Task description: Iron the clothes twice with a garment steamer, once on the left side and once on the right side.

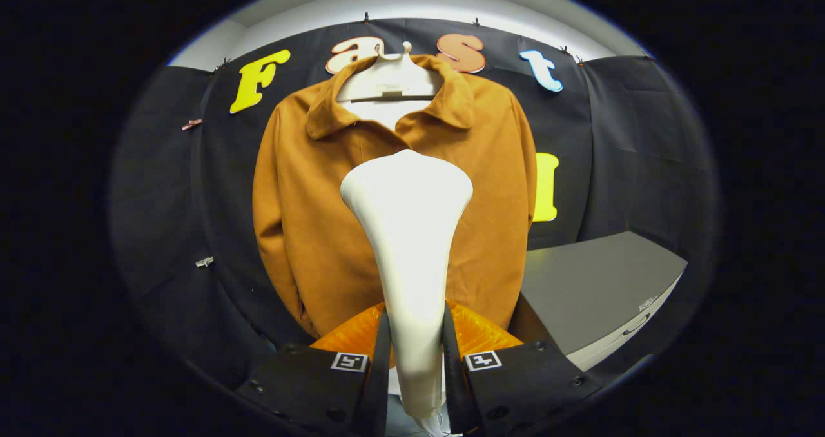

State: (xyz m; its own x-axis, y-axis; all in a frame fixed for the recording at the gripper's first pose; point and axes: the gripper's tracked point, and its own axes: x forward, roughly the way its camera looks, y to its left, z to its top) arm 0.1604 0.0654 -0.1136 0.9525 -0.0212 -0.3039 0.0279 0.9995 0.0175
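A brown collared jacket [309,218] hangs on a white hanger [390,79] against the booth's black wall, facing me. My gripper [416,324] is shut on the white garment steamer [409,231], both fingers pressing its narrow handle. The steamer's wide head rises ahead of the fingers and covers the middle of the jacket's front, at about chest height. I cannot tell whether the head touches the cloth. An orange translucent part [480,334] of the steamer shows behind the handle, just above the fingers.
A grey cabinet [599,289] with a drawer handle stands to the right of the jacket, close to its hem. The black cloth wall curves around on the left and right.
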